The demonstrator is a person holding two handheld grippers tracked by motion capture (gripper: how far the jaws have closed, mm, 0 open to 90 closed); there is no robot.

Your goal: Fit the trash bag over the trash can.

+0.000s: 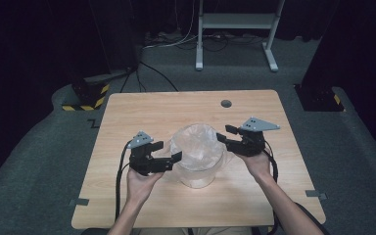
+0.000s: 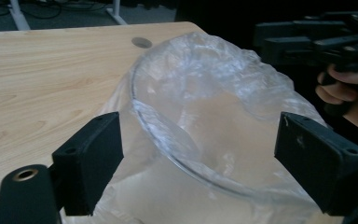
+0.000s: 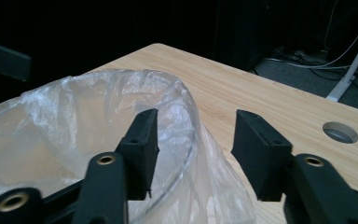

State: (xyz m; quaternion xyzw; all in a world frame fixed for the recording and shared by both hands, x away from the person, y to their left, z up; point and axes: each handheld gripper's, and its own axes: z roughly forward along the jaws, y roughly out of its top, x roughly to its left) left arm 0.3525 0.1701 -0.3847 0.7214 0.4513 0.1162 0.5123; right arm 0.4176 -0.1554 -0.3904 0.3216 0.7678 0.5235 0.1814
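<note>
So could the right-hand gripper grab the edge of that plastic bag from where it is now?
Probably yes. The right gripper stands open, its jaws straddling the bag where it folds over the clear container's rim, and nothing lies between. The pads do not yet press the plastic; closing should catch it.

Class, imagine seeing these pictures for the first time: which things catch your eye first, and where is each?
A clear container lined with a crinkled plastic bag stands mid-table. The left gripper and the right gripper flank it with jaws open. A round hole sits near the table's far edge.
</note>
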